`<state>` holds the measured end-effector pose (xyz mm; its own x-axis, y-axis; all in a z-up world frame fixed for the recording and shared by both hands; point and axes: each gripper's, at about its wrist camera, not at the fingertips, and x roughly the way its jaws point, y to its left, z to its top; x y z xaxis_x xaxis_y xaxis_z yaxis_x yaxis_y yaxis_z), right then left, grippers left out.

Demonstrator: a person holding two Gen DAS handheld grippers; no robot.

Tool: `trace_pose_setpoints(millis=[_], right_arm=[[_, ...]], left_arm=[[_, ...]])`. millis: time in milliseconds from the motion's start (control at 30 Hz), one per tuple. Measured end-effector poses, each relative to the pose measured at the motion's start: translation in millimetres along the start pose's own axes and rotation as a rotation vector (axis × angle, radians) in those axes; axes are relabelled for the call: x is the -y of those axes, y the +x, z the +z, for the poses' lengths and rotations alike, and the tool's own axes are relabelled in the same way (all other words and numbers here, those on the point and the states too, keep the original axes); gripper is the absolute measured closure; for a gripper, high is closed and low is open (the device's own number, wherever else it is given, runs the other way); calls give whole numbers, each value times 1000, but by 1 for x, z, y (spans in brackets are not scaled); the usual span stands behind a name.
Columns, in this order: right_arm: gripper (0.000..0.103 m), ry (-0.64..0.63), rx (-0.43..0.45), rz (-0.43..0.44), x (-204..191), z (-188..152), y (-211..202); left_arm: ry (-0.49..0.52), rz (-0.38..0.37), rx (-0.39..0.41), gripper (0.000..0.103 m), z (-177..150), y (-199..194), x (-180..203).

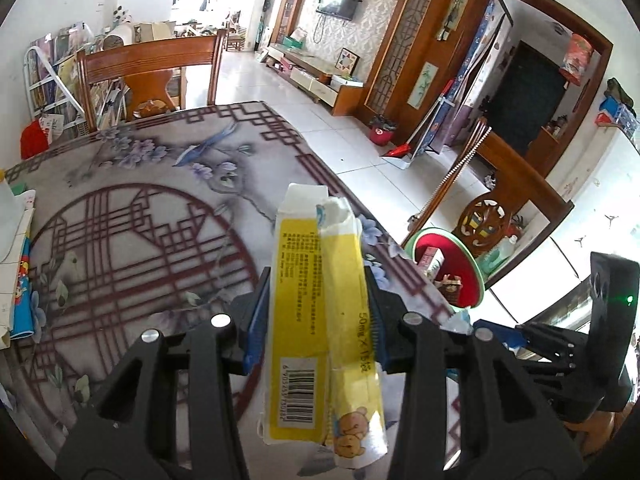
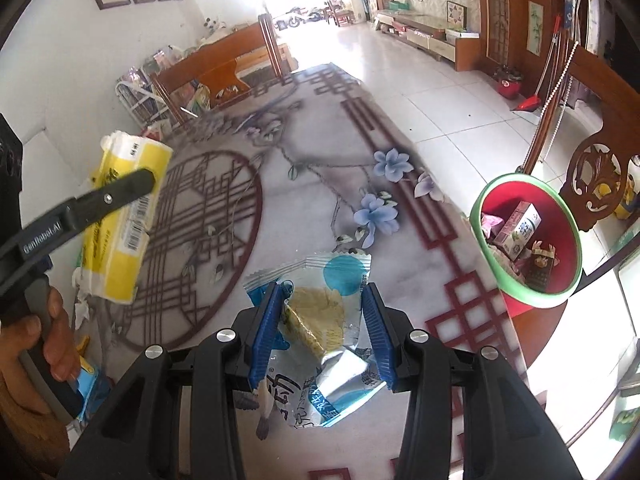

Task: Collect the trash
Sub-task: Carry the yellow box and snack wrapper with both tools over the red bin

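Observation:
My left gripper (image 1: 318, 312) is shut on a flattened yellow and white carton (image 1: 316, 300) and holds it above the patterned table. The carton also shows at the left of the right wrist view (image 2: 120, 216), clamped by the left gripper. My right gripper (image 2: 320, 320) is shut on a crumpled blue and silver snack wrapper (image 2: 320, 312) over the table. A red bin with a green rim (image 2: 532, 300) stands beside the table's right edge with a milk carton (image 2: 518, 230) and other trash inside. The bin also shows in the left wrist view (image 1: 472, 264).
The table (image 1: 140, 208) carries a grey floral cloth with a dark red lattice pattern. Papers and a blue packet (image 1: 20, 300) lie at its left edge. Wooden chairs stand at the far end (image 1: 152, 68) and to the right (image 2: 600, 176). White tiled floor (image 2: 440, 92) lies beyond.

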<state>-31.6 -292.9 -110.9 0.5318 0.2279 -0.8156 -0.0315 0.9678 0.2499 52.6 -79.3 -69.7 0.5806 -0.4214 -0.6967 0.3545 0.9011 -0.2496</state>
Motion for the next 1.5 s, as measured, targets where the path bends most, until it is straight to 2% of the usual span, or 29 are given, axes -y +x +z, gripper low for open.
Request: trace_pose_setpoints(millis=[167, 333, 600, 833, 1500], right_arm=[[62, -3, 15, 25, 13, 6, -2], [62, -37, -12, 67, 31, 18, 6], [61, -36, -4, 99, 68, 33, 4], [62, -25, 29, 86, 101, 47, -8], [62, 46, 67, 63, 199, 70, -31]], left_arm=[[4, 15, 4, 62, 1, 5, 16], [-46, 52, 7, 62, 7, 14, 27], [-39, 78, 2, 62, 14, 31, 67], [-25, 51, 15, 62, 27, 47, 99], [33, -7, -36, 62, 44, 103, 191]])
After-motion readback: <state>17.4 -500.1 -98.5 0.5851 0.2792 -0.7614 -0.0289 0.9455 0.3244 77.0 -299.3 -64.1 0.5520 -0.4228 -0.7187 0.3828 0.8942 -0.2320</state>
